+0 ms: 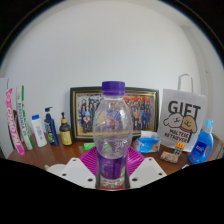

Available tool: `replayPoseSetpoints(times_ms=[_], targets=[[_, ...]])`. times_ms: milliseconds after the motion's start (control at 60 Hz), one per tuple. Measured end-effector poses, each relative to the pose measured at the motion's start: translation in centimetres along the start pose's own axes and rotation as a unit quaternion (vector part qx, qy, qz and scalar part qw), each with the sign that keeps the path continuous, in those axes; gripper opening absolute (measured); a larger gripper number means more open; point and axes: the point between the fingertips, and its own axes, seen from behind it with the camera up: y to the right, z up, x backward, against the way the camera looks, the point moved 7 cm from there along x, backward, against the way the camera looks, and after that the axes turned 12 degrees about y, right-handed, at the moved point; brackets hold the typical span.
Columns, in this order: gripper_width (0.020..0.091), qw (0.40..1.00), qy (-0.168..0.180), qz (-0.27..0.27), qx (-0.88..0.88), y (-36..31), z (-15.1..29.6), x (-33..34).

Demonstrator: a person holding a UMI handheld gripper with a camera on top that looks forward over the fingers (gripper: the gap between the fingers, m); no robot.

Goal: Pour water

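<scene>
Nearest, the gripper (111,172) has its white fingers (72,172) at either side of a clear plastic bottle (112,135), their magenta pads (93,158) showing at the bottle's lower part. Whether both fingers press on the bottle cannot be told; it stands upright between them. The bottle has a purple cap (113,88), ribbed walls and a purple band low down. It looks clear through most of its height, and a water level cannot be made out.

Beyond the fingers lies a brown table (55,155). At about 2 o'clock from the bottle sits a small clear cup (149,143) with something blue in it, and just past it a small brown item (174,154) that is too small to identify. Farther toward 3 o'clock stands a blue bottle (202,143).

At 9 to 10 o'clock a row of containers stands along the wall: a pink tube (12,122), a white-and-green tube (24,122), a white bottle (38,130), a dark bottle (50,127) and an amber bottle (65,130).

Farthest back, a framed picture (85,108) leans at the wall behind the bottle, and at 2 o'clock a white bag (186,116) printed "GIFT".
</scene>
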Motion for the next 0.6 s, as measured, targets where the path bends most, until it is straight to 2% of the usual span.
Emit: replayPoseSetpoints(times_ms=[100,283,300,333,433,517,550,600], targets=[[0.0326,1.0,-0.022,0.012,0.018,0.6,-4.3,-0.1],[0.0337,0.999,-0.051,0.017,0.007,0.5,-9.3,0.5],[0.0337,0.999,-0.035,0.015,0.004,0.5,-8.8,0.5],[0.0345,0.999,-0.034,0.012,-0.001,0.5,-9.1,0.8],[0.044,1.0,-0.028,0.002,-0.011,0.7,-9.1,1.0],[0.0512,0.999,-0.044,0.002,-0.012,0.7,-9.2,0.9],[0.0582,0.998,-0.058,0.004,-0.015,0.7,-9.3,1.0],[0.0762,0.997,-0.07,0.009,-0.019,0.4,-9.1,1.3]])
